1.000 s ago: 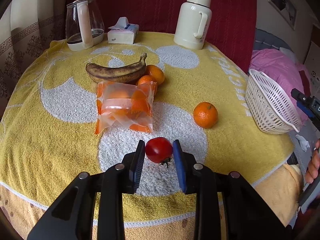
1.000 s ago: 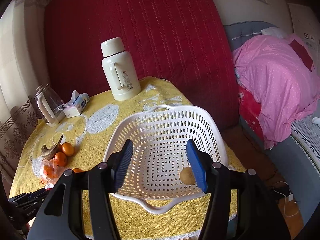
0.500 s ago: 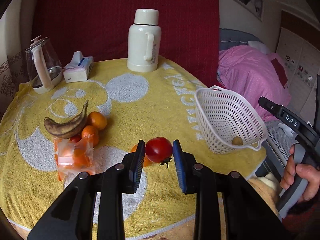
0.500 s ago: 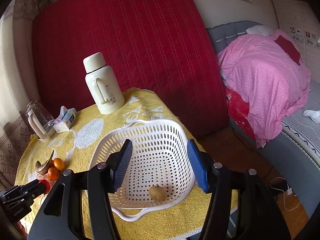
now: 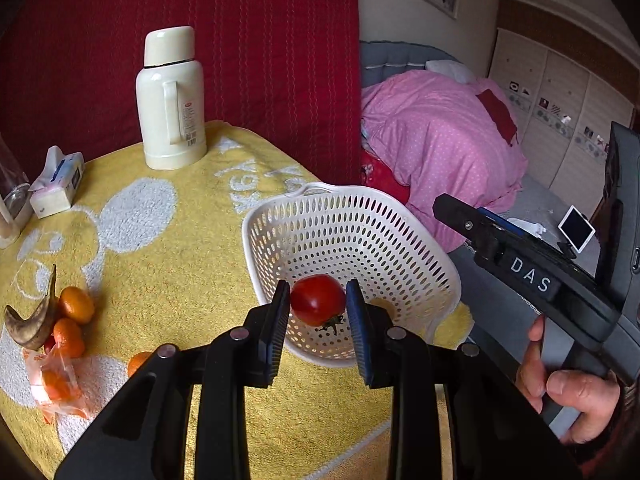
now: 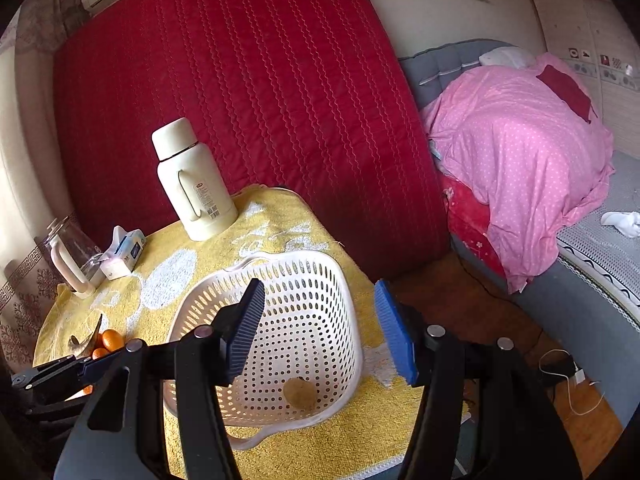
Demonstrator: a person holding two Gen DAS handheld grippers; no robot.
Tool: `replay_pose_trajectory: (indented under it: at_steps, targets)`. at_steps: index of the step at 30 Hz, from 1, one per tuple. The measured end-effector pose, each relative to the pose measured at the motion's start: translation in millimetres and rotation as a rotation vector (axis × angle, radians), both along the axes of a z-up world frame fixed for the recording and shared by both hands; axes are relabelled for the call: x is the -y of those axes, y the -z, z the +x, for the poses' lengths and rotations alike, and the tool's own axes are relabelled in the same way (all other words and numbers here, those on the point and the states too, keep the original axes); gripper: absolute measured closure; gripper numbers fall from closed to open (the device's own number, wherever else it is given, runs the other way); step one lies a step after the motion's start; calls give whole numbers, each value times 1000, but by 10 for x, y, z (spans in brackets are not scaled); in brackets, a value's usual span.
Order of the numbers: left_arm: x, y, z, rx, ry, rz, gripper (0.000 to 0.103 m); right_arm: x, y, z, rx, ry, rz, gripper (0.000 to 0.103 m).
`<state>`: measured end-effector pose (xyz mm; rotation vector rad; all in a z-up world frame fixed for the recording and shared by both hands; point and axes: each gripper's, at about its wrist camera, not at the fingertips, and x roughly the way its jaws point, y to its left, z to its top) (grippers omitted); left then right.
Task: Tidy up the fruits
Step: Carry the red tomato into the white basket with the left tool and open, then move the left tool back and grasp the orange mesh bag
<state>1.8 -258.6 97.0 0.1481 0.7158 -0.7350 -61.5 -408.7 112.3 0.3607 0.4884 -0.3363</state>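
Observation:
My left gripper (image 5: 318,306) is shut on a red tomato (image 5: 317,299) and holds it above the near rim of the white perforated basket (image 5: 348,220). A small brownish fruit (image 6: 299,392) lies in the basket (image 6: 340,360). My right gripper (image 6: 320,324) is open and empty, raised over the basket's right side. Oranges (image 5: 76,304), a dark banana (image 5: 38,320) and a plastic bag of orange pieces (image 5: 56,384) lie on the yellow towel at the left.
A cream thermos (image 5: 170,100) stands at the table's back, with a tissue box (image 5: 58,184) and a glass kettle (image 6: 72,256) to its left. A bed with a pink quilt (image 5: 440,140) is to the right, beyond the table edge.
My left gripper has carried the tomato rightward from above the towel to over the basket. My right gripper has drawn back and risen from the basket.

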Motion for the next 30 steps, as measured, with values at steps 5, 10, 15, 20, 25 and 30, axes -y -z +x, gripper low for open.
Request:
replay_pose_trajectory:
  at_steps: [5, 10, 15, 20, 25, 30]
  targets:
    - [13, 17, 5, 1, -12, -3, 25, 9, 18, 3, -4, -1, 5, 39]
    - [-77, -17, 20, 37, -46, 0, 12, -24, 18, 9, -3, -9, 1, 39]
    - [-203, -49, 87, 40, -109, 1, 7, -61, 18, 7, -1, -19, -3, 38]
    - [-366, -96, 165, 39, -192, -8, 5, -102, 23, 15, -3, -32, -1, 38]
    - [-534, -183, 179, 73, -249, -28, 5, -159, 11, 17, 2, -48, -3, 38]
    - [-724, -304, 84, 174, -308, -42, 5, -237, 2, 14, 10, -73, -5, 31]
